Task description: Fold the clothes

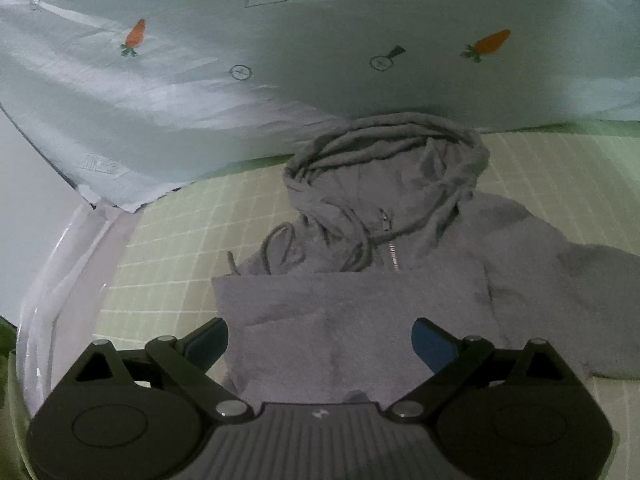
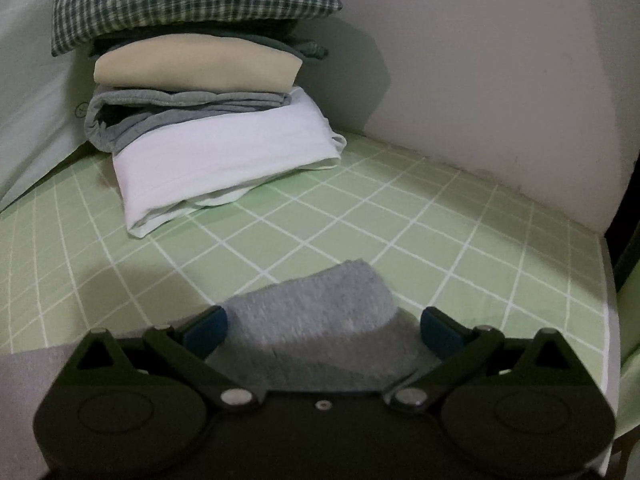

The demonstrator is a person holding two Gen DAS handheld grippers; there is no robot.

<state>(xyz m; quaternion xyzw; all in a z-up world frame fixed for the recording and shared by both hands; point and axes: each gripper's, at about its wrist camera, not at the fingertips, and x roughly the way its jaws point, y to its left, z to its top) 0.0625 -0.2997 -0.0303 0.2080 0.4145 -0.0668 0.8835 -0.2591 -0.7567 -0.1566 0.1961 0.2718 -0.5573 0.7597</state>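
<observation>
Grey fleece zip-up hoodie (image 1: 360, 280) spread flat on the green grid-checked bed sheet (image 1: 168, 264), hood toward the pale carrot-print pillow (image 1: 320, 40), lower part doubled up over the chest, likely mid-fold. Left gripper (image 1: 320, 344) poised wide open over that folded panel, clasping nothing. Right gripper (image 2: 324, 332) likewise spread apart, straddling a grey fleece sleeve end (image 2: 320, 312) without pinching it, probably ready to bring it inward. Beyond, by the wall, a stack of folded clothes (image 2: 208, 92), plaid on top, parked clear of the working space.
</observation>
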